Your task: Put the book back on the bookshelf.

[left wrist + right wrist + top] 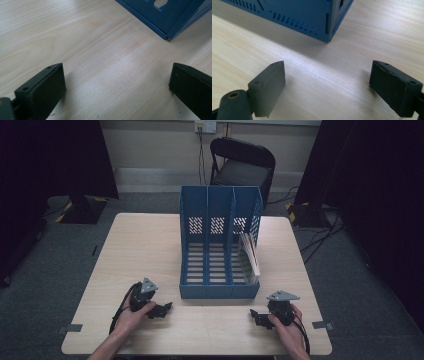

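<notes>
Evidently both grippers rest low on the wooden table (150,245), one to each side of the blue three-slot file holder (220,245), as if poised before any reach; the left gripper (161,309) sits near the holder's front-left corner, its jaws spread wide over bare wood with nothing between them; the right gripper (255,316) lies near the front-right corner, jaws likewise wide apart and empty. Each points inward, so the holder's front corners show just ahead of its jaws; the holder stands upright at the table's middle, open side up. A thin booklet (249,254) leans in the rightmost slot, tilted against the divider; likely that slot's contents are the work in hand.
</notes>
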The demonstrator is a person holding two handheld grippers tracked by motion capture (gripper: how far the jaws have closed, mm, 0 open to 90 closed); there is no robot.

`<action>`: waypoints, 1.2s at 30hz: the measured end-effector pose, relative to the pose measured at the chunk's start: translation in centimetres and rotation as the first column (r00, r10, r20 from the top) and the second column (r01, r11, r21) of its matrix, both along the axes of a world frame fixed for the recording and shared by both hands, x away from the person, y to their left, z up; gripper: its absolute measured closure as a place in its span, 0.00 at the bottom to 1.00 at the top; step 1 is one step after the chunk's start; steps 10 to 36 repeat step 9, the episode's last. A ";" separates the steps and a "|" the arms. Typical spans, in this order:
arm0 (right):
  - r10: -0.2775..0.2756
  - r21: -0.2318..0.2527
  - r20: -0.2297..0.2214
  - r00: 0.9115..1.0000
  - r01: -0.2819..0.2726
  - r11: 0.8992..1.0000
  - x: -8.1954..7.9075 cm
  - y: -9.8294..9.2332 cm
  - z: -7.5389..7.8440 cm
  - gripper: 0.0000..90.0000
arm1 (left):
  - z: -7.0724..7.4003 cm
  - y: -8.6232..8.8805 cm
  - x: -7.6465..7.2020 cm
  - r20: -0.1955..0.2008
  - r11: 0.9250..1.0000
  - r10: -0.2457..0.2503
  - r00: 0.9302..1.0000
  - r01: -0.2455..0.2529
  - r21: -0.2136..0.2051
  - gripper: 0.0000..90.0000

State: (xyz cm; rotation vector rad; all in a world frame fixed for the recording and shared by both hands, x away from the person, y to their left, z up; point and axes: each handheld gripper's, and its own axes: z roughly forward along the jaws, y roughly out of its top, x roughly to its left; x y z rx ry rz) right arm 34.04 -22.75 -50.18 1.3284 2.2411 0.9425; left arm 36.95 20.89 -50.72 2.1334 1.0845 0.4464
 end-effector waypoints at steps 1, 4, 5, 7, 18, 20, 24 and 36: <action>0.003 -0.017 0.025 1.000 -0.002 1.000 0.0 0.1 -0.2 0.13 | 0.0 0.0 0.0 0.000 1.000 0.000 1.000 0.000 0.000 0.00; 0.004 -0.007 0.047 0.999 -0.004 1.000 0.0 0.1 -0.5 0.13 | 0.0 0.0 0.0 -0.001 1.000 0.000 1.000 0.000 -0.001 0.00; 0.003 -0.006 0.046 0.999 -0.003 1.000 -0.1 0.1 -0.5 0.13 | 0.0 0.0 0.0 -0.001 1.000 0.000 1.000 0.000 -0.001 0.00; 0.003 -0.006 0.047 0.999 -0.003 1.000 -0.1 0.1 -0.5 0.12 | 0.0 0.0 0.0 -0.001 1.000 0.000 1.000 0.000 -0.001 0.00; 0.002 -0.006 0.047 0.999 -0.002 1.000 0.0 0.1 -0.5 0.12 | 0.0 0.0 0.0 -0.001 1.000 0.000 1.000 0.000 -0.001 0.00; 0.002 -0.006 0.047 0.999 -0.002 1.000 0.0 0.1 -0.5 0.12 | 0.0 0.0 0.0 -0.001 1.000 0.000 1.000 0.000 -0.001 0.00; 0.002 -0.006 0.047 0.999 -0.002 1.000 0.0 0.1 -0.5 0.12 | 0.0 0.0 0.0 -0.001 1.000 0.000 1.000 0.000 -0.001 0.00; 0.002 -0.006 0.047 0.999 -0.002 1.000 0.0 0.1 -0.5 0.12 | 0.0 0.0 0.0 -0.001 1.000 0.000 1.000 0.000 -0.001 0.00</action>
